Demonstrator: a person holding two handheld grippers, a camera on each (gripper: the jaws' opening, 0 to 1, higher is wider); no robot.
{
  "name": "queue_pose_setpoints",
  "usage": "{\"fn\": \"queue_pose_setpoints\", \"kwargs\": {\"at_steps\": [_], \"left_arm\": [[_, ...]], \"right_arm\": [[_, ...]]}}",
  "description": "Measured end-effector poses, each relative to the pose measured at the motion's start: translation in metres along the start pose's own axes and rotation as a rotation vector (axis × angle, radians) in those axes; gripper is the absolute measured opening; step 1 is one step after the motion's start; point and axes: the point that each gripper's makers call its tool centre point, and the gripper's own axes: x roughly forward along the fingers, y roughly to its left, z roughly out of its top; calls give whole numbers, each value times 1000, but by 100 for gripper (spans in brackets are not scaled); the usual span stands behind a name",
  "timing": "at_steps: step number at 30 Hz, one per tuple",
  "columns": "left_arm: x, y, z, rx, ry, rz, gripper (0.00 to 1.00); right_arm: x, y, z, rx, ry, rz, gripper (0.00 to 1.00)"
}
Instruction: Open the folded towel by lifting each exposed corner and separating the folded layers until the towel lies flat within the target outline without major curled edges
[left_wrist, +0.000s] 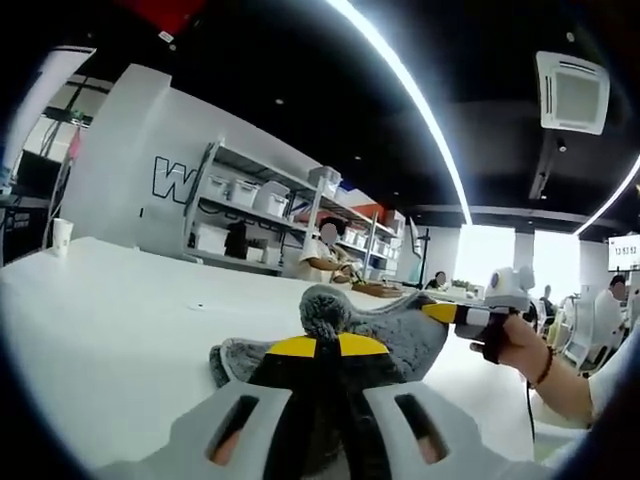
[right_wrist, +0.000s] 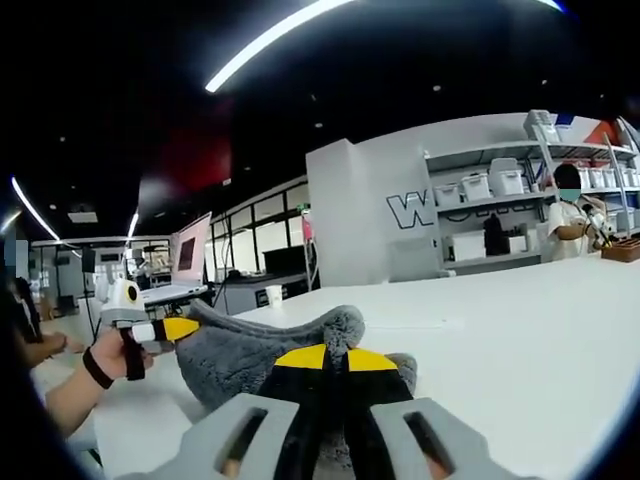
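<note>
I have the grey plush microfibre towel (left_wrist: 400, 335) pinched in both the left tool (left_wrist: 315, 347) and right tool (right_wrist: 336, 360); soft, light, floppy, best gripped at corners above the white bench (left_wrist: 110, 330).

White table, towel and cup

A broad white table (left_wrist: 120, 320) carries a grey fluffy towel (left_wrist: 400, 335) just ahead of the left gripper (left_wrist: 316, 348); a white paper cup (left_wrist: 62, 236) stands far off to its left.
</note>
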Motion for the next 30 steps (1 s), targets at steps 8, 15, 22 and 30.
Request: {"fn": "queue_pose_setpoints", "kwargs": {"at_steps": [8,15,22,30], "left_arm": [[-5,-6,-4,8,5,-5,3],[-10,-13,-7,16,3,-11,3],[-13,-15,-10,18,6,-23,3],[-19,-17,-17,-3,21,-29,3]], "right_arm": [[-8,3,-6,-1,3,4,0],[-15,6,-9,-1,3,8,0],[-20,7,-15,-2,13,7,0],[-26,10,-21,-10,23,11,0]]}}
